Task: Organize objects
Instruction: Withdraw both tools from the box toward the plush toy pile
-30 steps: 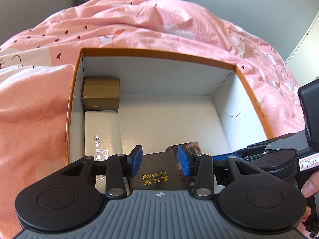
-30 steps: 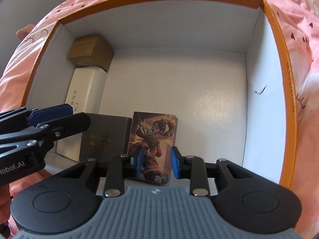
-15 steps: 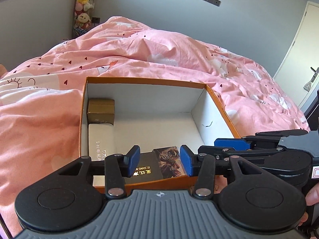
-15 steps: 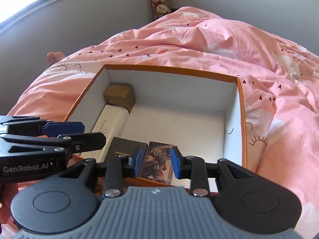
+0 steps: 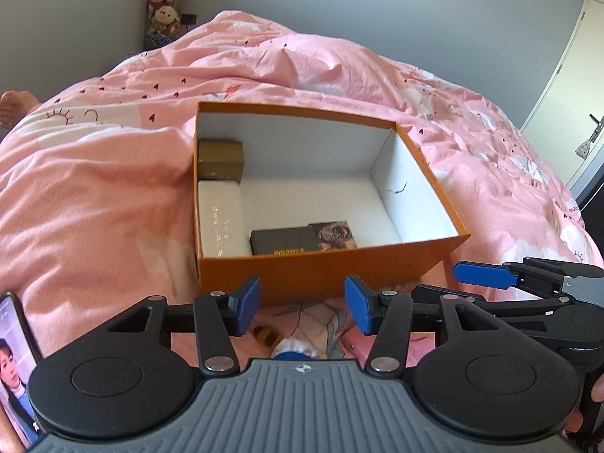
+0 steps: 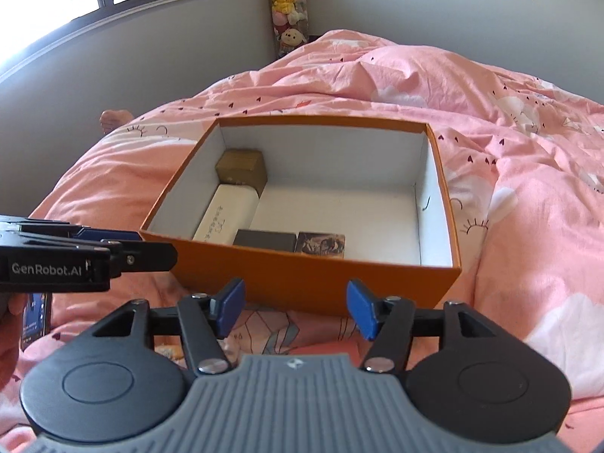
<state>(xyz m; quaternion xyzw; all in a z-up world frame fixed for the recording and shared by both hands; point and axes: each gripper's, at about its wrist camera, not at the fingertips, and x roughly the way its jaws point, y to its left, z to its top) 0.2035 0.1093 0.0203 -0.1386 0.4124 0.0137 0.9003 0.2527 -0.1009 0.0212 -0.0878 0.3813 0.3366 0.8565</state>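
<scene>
An open orange box (image 5: 321,270) sits on a bed covered by a pink duvet (image 5: 94,196), and it serves as the landmark here. Inside it, a gold-brown box (image 5: 221,160) stands in the far left corner. Just in front of that, along the left wall, lies a long white case (image 5: 222,222) with small printed characters. Against the near wall, beside the white case, lies a flat black box (image 5: 283,241) with gold lettering, and touching its right side is an illustrated card pack (image 5: 336,234). The right half of the box floor is bare white.

Both tongs are on the near side of the box, outside it and above the duvet. The left tongs (image 5: 302,304) have just been opening; their blue pads stand apart with nothing between them. The right tongs (image 6: 294,307) have likewise just been opening and stand apart, empty. In the left wrist view the right tongs reach in from the right, near the box's near right corner.

A phone (image 5: 17,358) with a lit screen lies on the duvet to the near left of the box. Plush toys (image 6: 288,7) are stacked in the room corner far beyond it.
</scene>
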